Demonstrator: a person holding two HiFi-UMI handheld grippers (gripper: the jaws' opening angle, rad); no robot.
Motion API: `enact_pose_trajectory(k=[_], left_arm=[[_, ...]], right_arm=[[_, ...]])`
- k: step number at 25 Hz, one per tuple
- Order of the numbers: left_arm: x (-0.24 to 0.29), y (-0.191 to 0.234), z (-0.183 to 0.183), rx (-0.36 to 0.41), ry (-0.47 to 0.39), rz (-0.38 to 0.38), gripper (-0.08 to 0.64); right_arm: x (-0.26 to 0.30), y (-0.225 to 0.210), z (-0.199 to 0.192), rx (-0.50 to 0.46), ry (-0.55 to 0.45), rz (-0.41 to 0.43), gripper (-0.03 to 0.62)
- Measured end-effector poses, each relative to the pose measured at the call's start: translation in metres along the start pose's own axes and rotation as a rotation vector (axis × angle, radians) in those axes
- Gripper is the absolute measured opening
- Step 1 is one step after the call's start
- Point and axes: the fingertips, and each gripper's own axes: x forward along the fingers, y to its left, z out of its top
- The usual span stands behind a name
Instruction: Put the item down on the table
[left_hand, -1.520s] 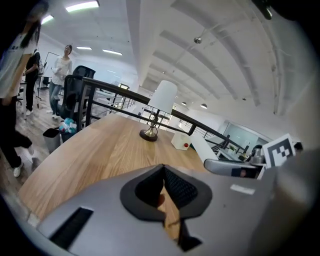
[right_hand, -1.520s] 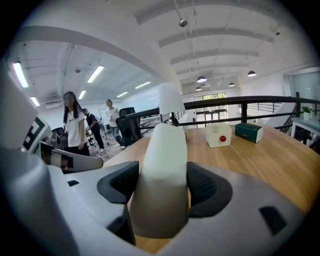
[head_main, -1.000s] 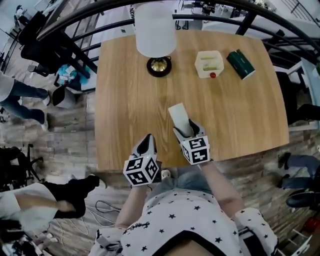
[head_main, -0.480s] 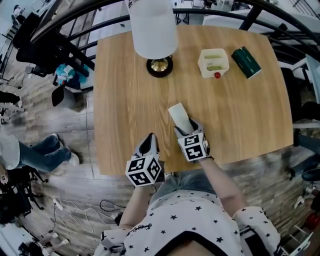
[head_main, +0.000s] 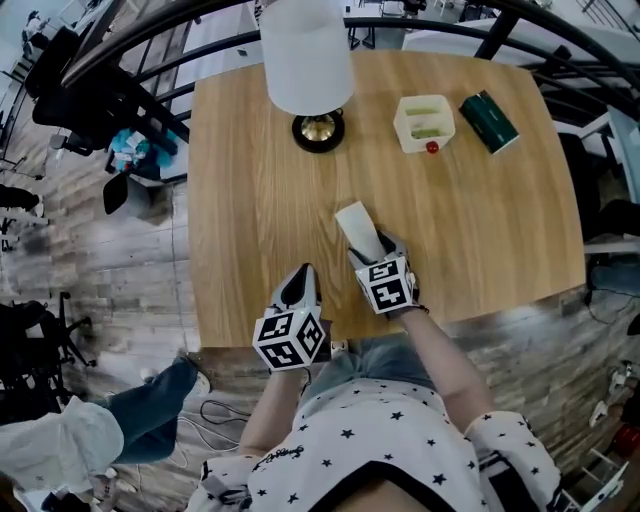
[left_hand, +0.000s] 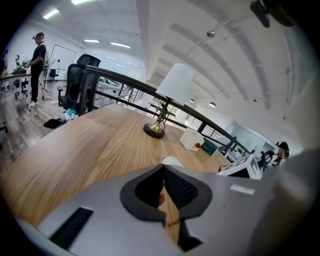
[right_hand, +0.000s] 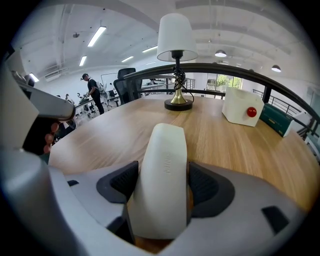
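Note:
A white, elongated, rounded item (head_main: 356, 226) (right_hand: 164, 165) sticks out forward from my right gripper (head_main: 374, 250) (right_hand: 163, 184), which is shut on it; the dark pads (right_hand: 205, 186) press its two sides. It is held low over the near middle of the wooden table (head_main: 250, 200); whether it touches the wood I cannot tell. My left gripper (head_main: 302, 287) (left_hand: 163, 183) hovers at the table's near edge, to the left of the right one, shut with nothing between its pads.
At the far side stand a lamp with a white shade (head_main: 307, 55) and brass base (head_main: 318, 130), a white box with a red knob (head_main: 421, 122) and a dark green box (head_main: 488, 123). A dark railing (head_main: 150, 60) curves behind the table. Someone's legs (head_main: 150, 415) are on the floor at left.
Both grippers and the white item stay about where they were. A person on the floor at left has walked toward the bottom of the head view.

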Motion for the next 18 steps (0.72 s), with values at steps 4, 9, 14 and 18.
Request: enact_pose_trajectory(k=[4, 9, 14, 18], left_arm=[[-0.017, 0.004, -0.005, 0.0, -0.007, 0.008, 0.012], [-0.041, 0.007, -0.015, -0.003, -0.009, 0.011, 0.012], [-0.061, -0.003, -0.021, 0.02, -0.019, -0.016, 0.012], [-0.079, -0.015, -0.024, 0.055, -0.032, -0.033, 0.012]], right_arm=[[-0.009, -0.001, 0.008, 0.046, -0.052, -0.011, 0.335], [-0.04, 0.005, 0.018, 0.075, -0.129, -0.04, 0.341], [-0.08, 0.021, 0.023, 0.117, -0.194, -0.032, 0.341], [-0.119, 0.032, 0.028, 0.135, -0.27, -0.048, 0.337]])
